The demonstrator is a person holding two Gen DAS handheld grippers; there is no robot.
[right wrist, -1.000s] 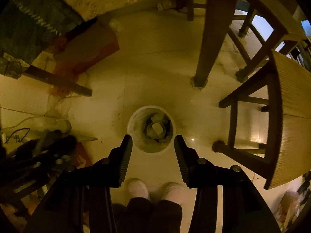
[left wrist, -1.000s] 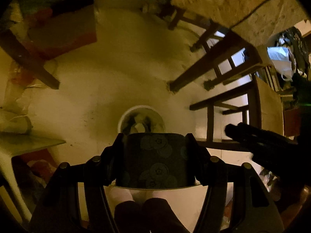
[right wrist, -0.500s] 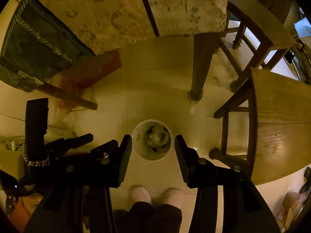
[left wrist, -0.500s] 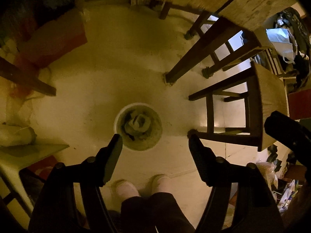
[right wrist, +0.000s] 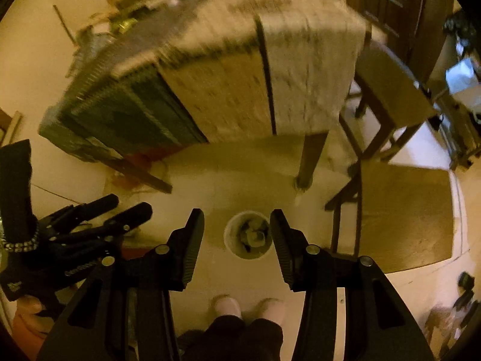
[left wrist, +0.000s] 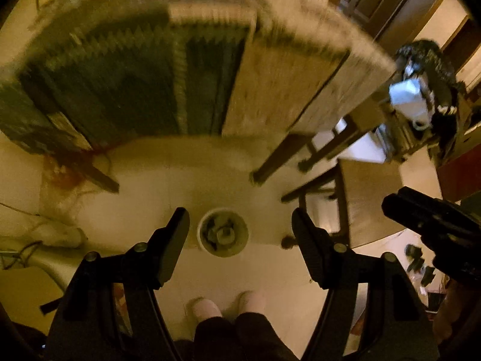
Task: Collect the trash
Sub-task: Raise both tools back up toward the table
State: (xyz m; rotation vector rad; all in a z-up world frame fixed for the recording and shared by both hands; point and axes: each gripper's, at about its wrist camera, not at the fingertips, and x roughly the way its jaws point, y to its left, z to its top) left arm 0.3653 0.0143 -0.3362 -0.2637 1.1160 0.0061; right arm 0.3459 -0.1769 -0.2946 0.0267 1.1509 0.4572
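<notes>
Both views look steeply down at the floor. The bin (left wrist: pixel 223 232), a small round white tub, stands on the pale floor in the lower centre of each frame, just ahead of the person's slippers (left wrist: pixel 207 308). It holds crumpled trash (left wrist: pixel 221 234); single pieces cannot be told apart.

Left gripper (left wrist: pixel 240 228): jaws apart, nothing between them; the bin is seen through the gap, well below. Right gripper (right wrist: pixel 237 231): jaws apart, narrower than the left, nothing held. In the right view the left gripper shows at the lower left of the frame; in the left view the right gripper shows at the right edge.

A table (right wrist: pixel 240 69) with a patterned cloth fills the upper half of both frames, blurred. Items lie along its far edge at the top of the frame, too smeared to name. A chair (right wrist: pixel 405 210) stands at right, its legs near the bin.

Judgement: both grippers are empty and high above the bin, so the step in hand is finding the next piece of trash. To do it well:
- Steady the cameras first; the table top is unreadable as it stands.
- Approach one item with one gripper, jaws set wider than the item.
- Keep clear of the chair and table legs on the way down.
- Release only when directly over the bin.
</notes>
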